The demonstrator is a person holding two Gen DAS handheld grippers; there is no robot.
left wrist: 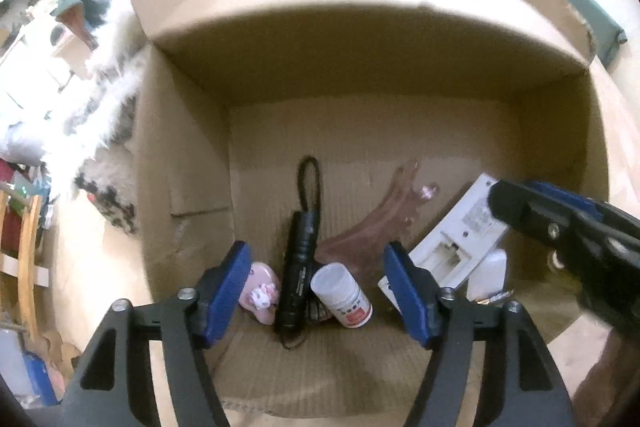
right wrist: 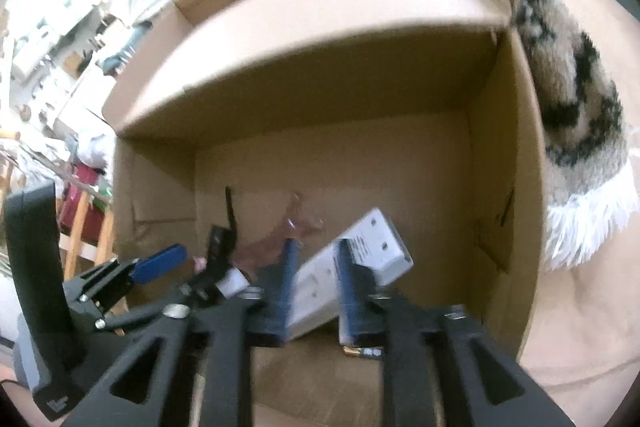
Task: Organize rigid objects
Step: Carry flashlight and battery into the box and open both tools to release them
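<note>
The right claw [right wrist: 314,291] reaches into the cardboard box [left wrist: 184,155] with its blue pads on either side of the white battery charger [right wrist: 374,247]. The pads stand close to the charger's two long edges; through the motion blur it looks like a closed grip, though I cannot tell for sure whether they press it or only bracket it. The charger's long axis runs away from this claw and leans toward its right, the far end lifted and the near end low between the fingers. A battery [right wrist: 362,351] lies on the box floor just beneath the claw.

The left claw [left wrist: 316,293] hangs with its fingers well apart and nothing between them. Straight ahead of it lie the black flashlight [left wrist: 298,267], long axis pointing away from the claw with its cord loop at the far end, and the white pill bottle [left wrist: 342,295] on its side, touching the flashlight's right flank. A pink toy [left wrist: 260,289] lies beside the left pad. A translucent brown piece [left wrist: 380,223] lies farther off.

The charger lies to the left claw's right, so the right claw is the nearer one for it.
</note>
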